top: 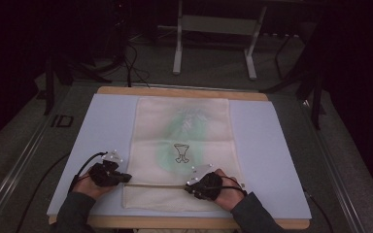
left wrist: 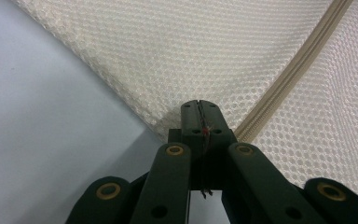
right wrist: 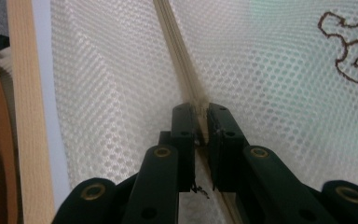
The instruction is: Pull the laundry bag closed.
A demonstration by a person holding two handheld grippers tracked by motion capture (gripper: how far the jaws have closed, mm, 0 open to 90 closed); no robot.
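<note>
Both grippers you hold are clamped on one mesh bag (top: pixel 182 145) along its zipper (top: pixel 155 185).

Your left gripper (top: pixel 126 178) pinches the bag's edge at 9 o'clock; your right gripper (top: pixel 188 188) grips the zipper towards 3 o'clock, jaws closed. One bag lies flat on one pale mat (top: pixel 272 145), nothing in the way. Both your hands rest low at 6 o'clock.

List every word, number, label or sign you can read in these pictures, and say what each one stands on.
No readable words or numbers.
Mesh bag: a brown outline drawing, like a cup on a stem, with no letters; it shows again in the right gripper view.
Floor left of the table: a dark mark, too small and blurred to read.
</note>
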